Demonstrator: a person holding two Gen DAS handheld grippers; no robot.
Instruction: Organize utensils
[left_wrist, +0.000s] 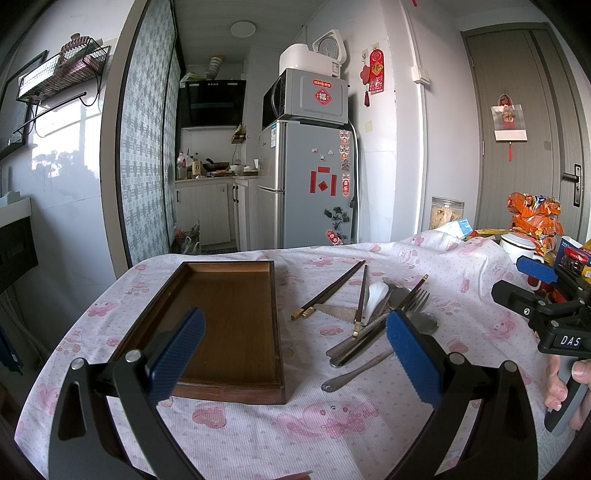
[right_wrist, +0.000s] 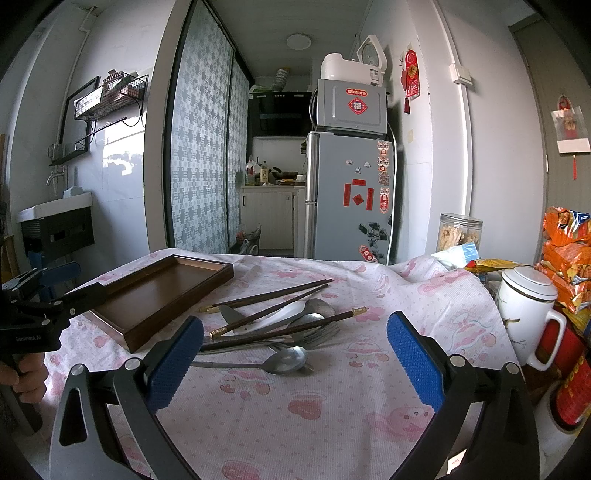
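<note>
An empty brown wooden tray lies on the pink-patterned tablecloth, left of a loose heap of utensils. The heap holds dark chopsticks, a white ceramic spoon, a fork, a serrated knife and metal spoons. My left gripper hovers open over the tray's near right edge, nothing between its blue pads. My right gripper is open too, just in front of the heap, empty. Each gripper shows at the other view's edge, held by a hand.
A white lidded mug, orange snack bags, a clear jar and red tins crowd the table's right side. Behind the table stand a fridge with a microwave on top, and a kitchen doorway. A sink is at the left wall.
</note>
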